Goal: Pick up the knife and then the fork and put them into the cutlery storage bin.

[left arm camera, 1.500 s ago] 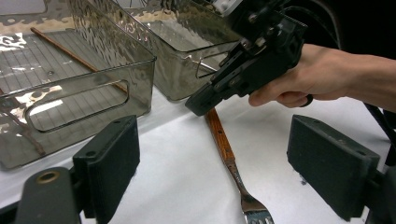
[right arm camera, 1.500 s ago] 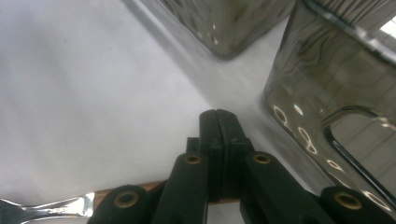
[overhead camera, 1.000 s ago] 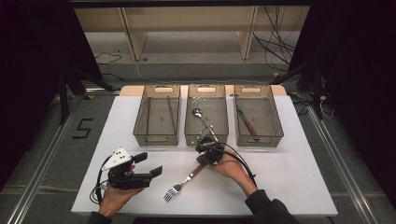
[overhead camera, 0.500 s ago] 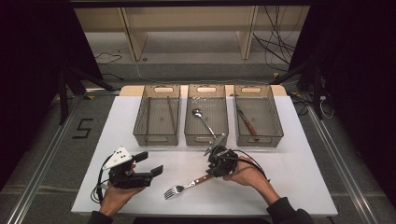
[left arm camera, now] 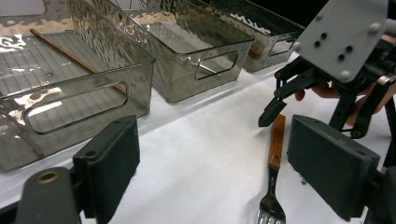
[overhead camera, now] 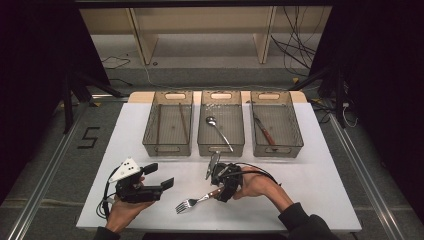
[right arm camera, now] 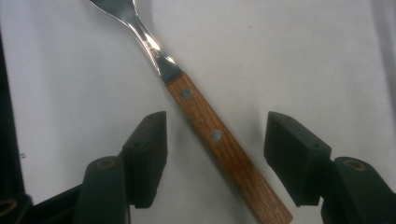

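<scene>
Right gripper (overhead camera: pixel 218 185) is over the fork (overhead camera: pixel 196 200) at the near middle of the white counter (overhead camera: pixel 320 175). Its fingers (right arm camera: pixel 149 154) have just been opening and now stand wide, one on each side of the wooden handle, neither pad touching it — the fork lies flat on the counter between them. In the right gripper view the handle runs diagonally through the gap, the metal neck heading off toward the top of the picture.

From the high view the fork lies at a slant, tines toward the person's left and the near edge, handle end under the right gripper.

Left gripper (overhead camera: pixel 159 176) rests in the left hand (overhead camera: pixel 120 212) at the near left of the counter, well apart from the fork, fingers (left arm camera: pixel 112 163) wide with nothing between them. The left gripper view looks across at the fork and the right gripper beyond it.

Three clear bins sit side by side at the far side of the counter — left bin (overhead camera: pixel 167 122) holds a thin stick (overhead camera: pixel 183 121), middle bin (overhead camera: pixel 221 125) a spoon (overhead camera: pixel 218 131), right bin (overhead camera: pixel 276 124) a knife (overhead camera: pixel 264 131) with a wooden handle.
</scene>
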